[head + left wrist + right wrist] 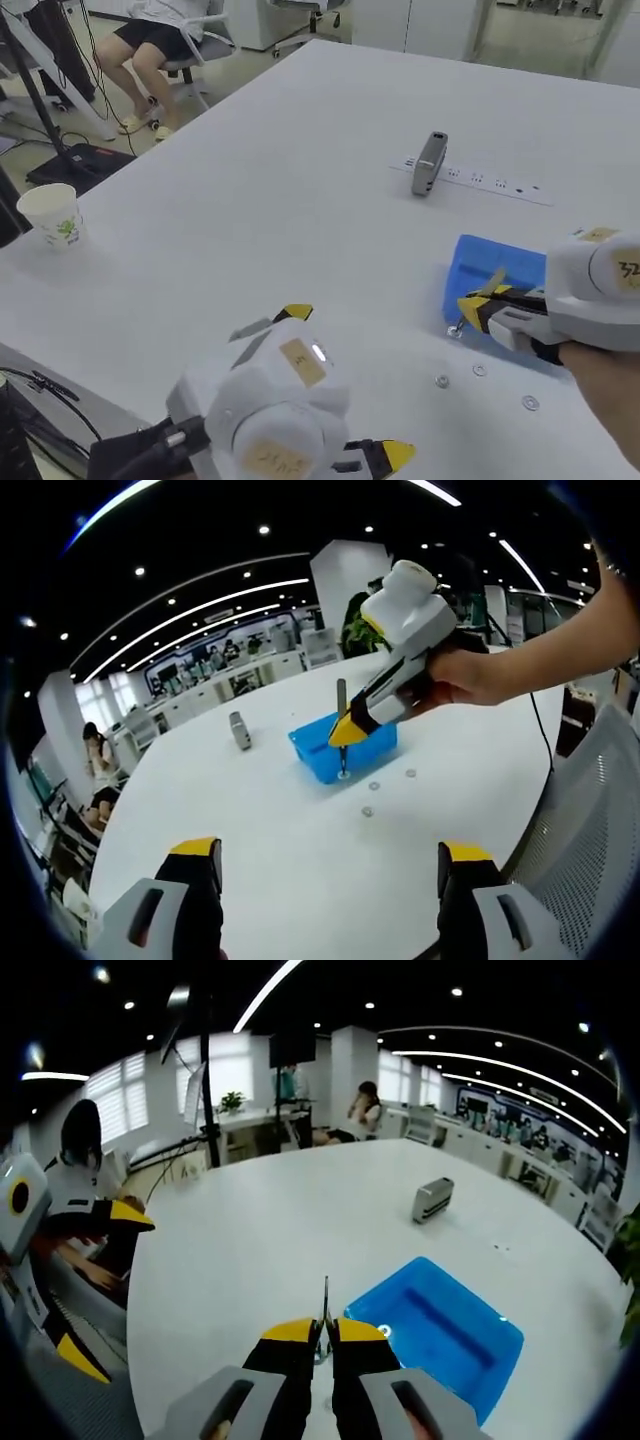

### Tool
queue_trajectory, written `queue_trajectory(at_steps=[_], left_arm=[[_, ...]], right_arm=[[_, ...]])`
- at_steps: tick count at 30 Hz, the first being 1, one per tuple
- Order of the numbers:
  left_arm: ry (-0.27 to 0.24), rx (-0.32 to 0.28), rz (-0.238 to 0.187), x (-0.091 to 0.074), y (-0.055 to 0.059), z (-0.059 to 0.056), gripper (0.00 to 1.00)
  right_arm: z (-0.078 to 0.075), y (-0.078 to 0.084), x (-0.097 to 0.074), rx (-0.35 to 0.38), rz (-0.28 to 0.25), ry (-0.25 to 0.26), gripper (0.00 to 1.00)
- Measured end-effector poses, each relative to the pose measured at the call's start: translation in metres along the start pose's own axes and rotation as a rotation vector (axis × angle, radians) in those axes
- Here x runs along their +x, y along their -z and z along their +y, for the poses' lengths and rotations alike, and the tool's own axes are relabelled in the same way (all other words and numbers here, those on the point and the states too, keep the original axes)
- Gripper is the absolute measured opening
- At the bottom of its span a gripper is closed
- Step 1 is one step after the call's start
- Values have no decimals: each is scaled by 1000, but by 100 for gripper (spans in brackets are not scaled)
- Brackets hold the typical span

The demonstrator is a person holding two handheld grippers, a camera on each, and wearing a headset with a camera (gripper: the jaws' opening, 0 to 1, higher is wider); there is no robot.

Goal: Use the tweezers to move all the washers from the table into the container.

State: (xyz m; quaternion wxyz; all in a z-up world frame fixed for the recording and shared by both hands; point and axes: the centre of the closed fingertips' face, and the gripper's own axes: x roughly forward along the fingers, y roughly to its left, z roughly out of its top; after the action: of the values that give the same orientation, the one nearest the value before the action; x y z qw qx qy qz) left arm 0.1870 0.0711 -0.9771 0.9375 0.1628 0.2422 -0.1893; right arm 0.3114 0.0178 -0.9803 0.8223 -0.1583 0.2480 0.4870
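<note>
Three washers (pixel 479 370) on table (pixel 300 200), near side of blue container (pixel 500 265); right gripper (pixel 478 306) close above them.
Left gripper view: left gripper (pixel 329 850) fingers wide apart.
Right gripper view: fingers clamped on tweezers (pixel 325 1305), just left of blue container.

Bright, even ceiling-strip light w/ soft shadows (fisheye bends both gripper views), near gripper (pixel 340 390) blurred.

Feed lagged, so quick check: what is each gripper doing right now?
Left gripper: open, holding nothing.
Right gripper: shut on the tweezers.
</note>
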Motion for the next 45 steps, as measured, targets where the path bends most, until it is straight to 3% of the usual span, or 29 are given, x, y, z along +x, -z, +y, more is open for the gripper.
queue_trajectory(at_steps=[8,14,26,30,37,40,45], left_arm=[[-7,-2,-4,0,-1,1,91],[-20,-5,-8,-1,-2,4,91],[-19,-6,-1,1,-1,5,92],[-24,3,4,2,0,5,93],[-28,-5,9,3,1,6,93],[-29,-1,13,3,2,5,93],[-33,12,17,3,3,5,93]], right_arm=[[-7,-23,-9,-36,-41,19,2],[-12,-29,-11,-54,-49,27,2],[-44,-38,-6,-29,-76,84,2],[-49,-34,0,-4,-73,91,2],[-57,-18,16,-22,-37,116,2],[-66,-5,25,-37,9,139,2],[-73,8,33,-8,44,139,2]])
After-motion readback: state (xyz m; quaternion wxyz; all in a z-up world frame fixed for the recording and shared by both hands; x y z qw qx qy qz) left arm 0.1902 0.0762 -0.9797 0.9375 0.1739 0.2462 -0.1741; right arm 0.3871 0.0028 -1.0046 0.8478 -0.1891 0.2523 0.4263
